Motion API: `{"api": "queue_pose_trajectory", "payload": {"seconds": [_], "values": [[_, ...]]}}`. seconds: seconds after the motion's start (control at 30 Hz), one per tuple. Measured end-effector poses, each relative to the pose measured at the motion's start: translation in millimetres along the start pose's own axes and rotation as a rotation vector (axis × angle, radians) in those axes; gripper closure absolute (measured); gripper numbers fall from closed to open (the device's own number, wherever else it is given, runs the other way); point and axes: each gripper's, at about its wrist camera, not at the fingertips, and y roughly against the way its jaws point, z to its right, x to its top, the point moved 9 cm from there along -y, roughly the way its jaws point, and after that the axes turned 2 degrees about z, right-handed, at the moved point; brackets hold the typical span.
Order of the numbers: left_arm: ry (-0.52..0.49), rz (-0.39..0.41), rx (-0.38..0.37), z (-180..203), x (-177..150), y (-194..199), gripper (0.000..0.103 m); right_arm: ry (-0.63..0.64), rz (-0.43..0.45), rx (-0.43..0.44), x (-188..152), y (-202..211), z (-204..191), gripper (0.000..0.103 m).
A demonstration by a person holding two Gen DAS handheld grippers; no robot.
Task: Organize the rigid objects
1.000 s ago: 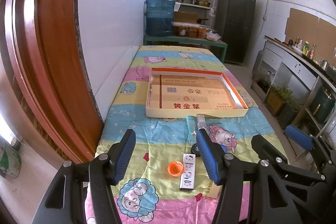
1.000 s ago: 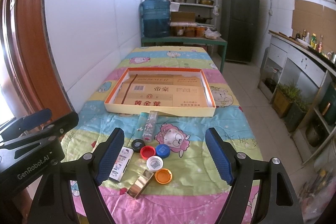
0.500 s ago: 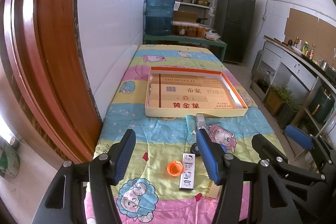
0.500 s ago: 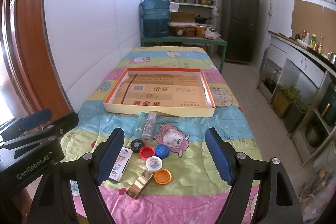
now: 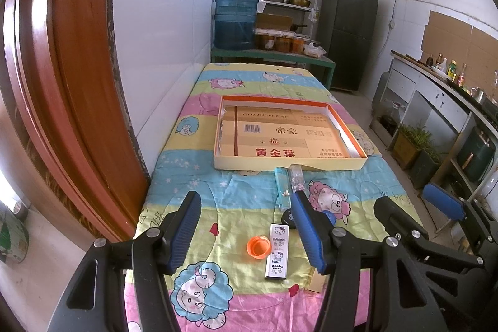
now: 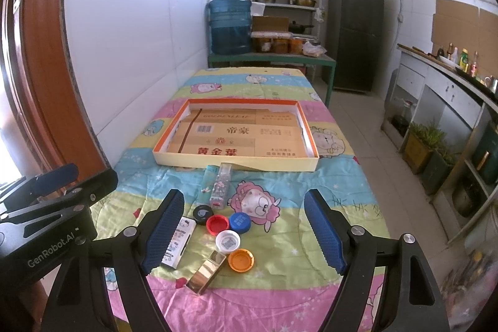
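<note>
Rigid objects: a loose cluster on the near part of the counter (image 6: 311, 201), in front of the tray, lying between and just ahead of the two claws.
Bottle caps: five round ribbed plastic caps: black (image 6: 202, 214), red (image 6: 217, 224), blue (image 6: 239, 222), white (image 6: 227, 241) and orange (image 6: 241, 260); the red, blue and white ones touch or nearly touch, the orange one lies open side up.
Lighters: two slim upright-sided plastic lighters side by side, one pale blue-green (image 6: 207, 184), one clear with small flower prints (image 6: 221, 185), their far ends just before the tray's front wall.
Cartoon box: one flat white rectangular box (image 6: 179, 241) with glossy cartoon-cat print, partly behind the right claw's left finger.
Gold case: one shiny metallic gold rectangular case (image 6: 206, 271), lying at a slant just beside the white and orange caps.
Tray: one shallow cardboard box lid (image 6: 236, 162), cream outside, orange inside rim, lined with flattened tan carton printed in red characters; nothing else lies in it.
Counter cover: soft, wrinkled cloth in pink, yellow and blue stripes with cartoon sheep.
Left claw (image 5: 246, 231): fingers spread wide with ribbed blue pads, gripping nothing; it hangs above the orange cap and cartoon box.
Right claw (image 6: 244, 231): fingers spread wide, same ribbed blue pads, nothing between them; the caps lie below the gap.
</note>
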Motion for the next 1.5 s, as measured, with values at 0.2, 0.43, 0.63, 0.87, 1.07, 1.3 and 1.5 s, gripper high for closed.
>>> {"api": "queue_pose_trajectory", "payload": {"seconds": [0.2,0.43,0.63,0.87,1.07,1.3,1.5], "values": [[0.002,-0.001,-0.002,-3.1,-0.2,-2.5,0.043,-0.001,-0.001,0.0,-1.0,-0.2,1.2,0.022],[0.002,-0.002,-0.002,-5.1,0.9,-2.7,0.043,-0.003,-0.003,-0.004,-4.5,-1.7,5.7,0.022],[0.011,-0.009,-0.008,-4.1,-2.8,-6.4,0.043,-0.015,-0.012,-0.022,-8.9,-6.5,13.3,0.022],[0.009,-0.007,-0.043,0.3,-16.0,-8.9,0.043,-0.011,-0.03,-0.065,-18.0,-10.8,22.9,0.022],[-0.001,-0.044,-0.064,-9.9,-33.3,-20.3,0.043,-0.011,-0.081,-0.086,-42.7,-20.2,36.3,0.022],[-0.034,-0.102,-0.132,-9.4,-65.6,-36.5,0.042,-0.016,-0.14,-0.054,-78.8,-31.1,41.0,0.023],[-0.072,-0.13,-0.176,1.6,-87.4,-46.3,0.043,-0.017,-0.169,-0.05,-99.4,-35.0,43.8,0.023]]}}
